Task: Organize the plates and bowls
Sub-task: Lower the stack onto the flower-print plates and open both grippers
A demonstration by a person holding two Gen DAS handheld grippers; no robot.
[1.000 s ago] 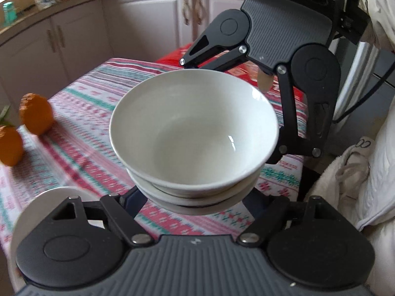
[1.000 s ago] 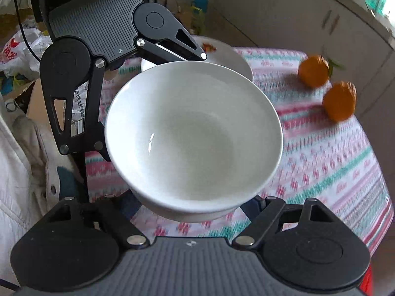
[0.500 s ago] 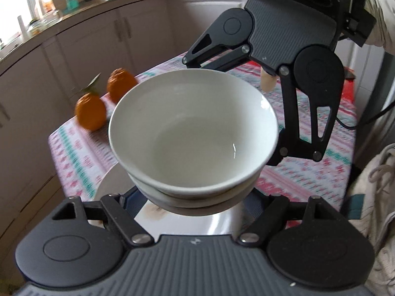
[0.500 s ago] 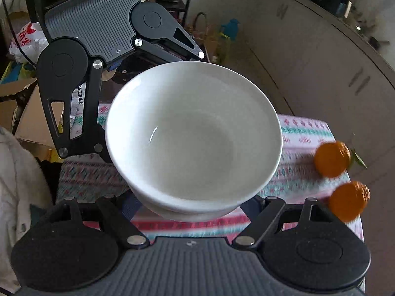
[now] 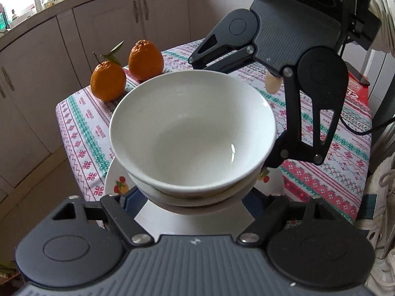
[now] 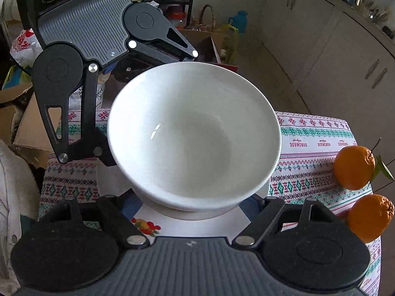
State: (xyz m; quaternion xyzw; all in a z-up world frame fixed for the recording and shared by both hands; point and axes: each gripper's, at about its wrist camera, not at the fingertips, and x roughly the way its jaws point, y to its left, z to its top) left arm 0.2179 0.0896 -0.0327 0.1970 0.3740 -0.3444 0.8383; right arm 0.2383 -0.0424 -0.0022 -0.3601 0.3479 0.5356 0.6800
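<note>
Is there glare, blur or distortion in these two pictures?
Left wrist view: sharp, a small glint inside the white bowl, cabinets bent by the fisheye. Right wrist view: sharp too, a bright streak in the bowl, dark corners.

Beige cabinets [image 5: 103, 24] ring a patterned tablecloth [image 5: 81, 128].

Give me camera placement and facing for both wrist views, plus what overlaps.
Left wrist: sits on the left gripper, looks forward and down at the stacked white bowls above the fruit-print plate; shows its own fingers, the right gripper opposite, a white sleeve.
Right wrist: sits on the right gripper, looks down at the same bowls; shows its own fingers and the left gripper opposite.
Shared: bowls, plate, two oranges, patterned tablecloth, cabinets.
</note>
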